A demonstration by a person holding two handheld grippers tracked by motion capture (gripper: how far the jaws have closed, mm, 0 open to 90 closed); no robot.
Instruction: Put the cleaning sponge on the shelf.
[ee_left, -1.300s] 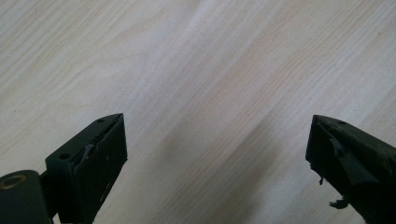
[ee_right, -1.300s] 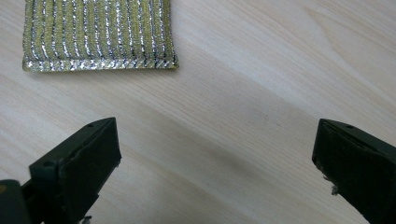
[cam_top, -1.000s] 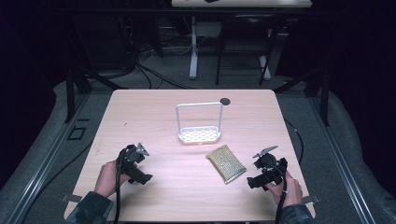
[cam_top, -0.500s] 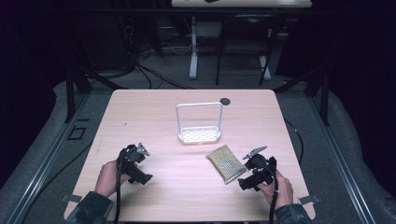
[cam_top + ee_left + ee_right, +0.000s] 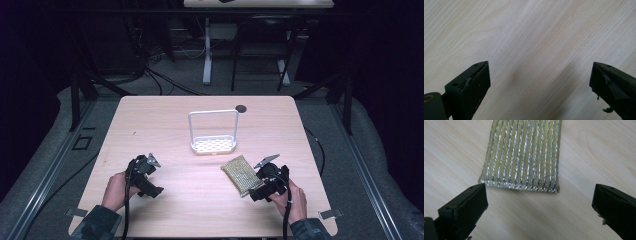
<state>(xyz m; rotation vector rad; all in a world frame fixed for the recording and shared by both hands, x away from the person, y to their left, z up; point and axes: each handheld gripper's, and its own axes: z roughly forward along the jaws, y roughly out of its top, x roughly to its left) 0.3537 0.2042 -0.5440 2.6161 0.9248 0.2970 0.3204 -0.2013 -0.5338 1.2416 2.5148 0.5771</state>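
A gold and silver striped scouring sponge [image 5: 241,173] [image 5: 522,155] lies flat on the wooden table [image 5: 210,200], right of centre. My right gripper [image 5: 256,192] [image 5: 539,207] is at the sponge's near end, jaws wide open, with the sponge's short edge just ahead of them and nothing between them. A white wire sponge holder [image 5: 213,144] with a tall loop handle stands upright behind the sponge. My left gripper [image 5: 152,190] [image 5: 539,85] hovers low over bare wood at the front left, open and empty.
A small dark round disc [image 5: 241,108] lies near the table's far edge. Beyond the table are desk legs and cables on a dark floor. The table's front edge lies close behind both hands.
My right gripper has moved left and forward, from the table's right side up to the sponge's near end. The left gripper has stayed put.
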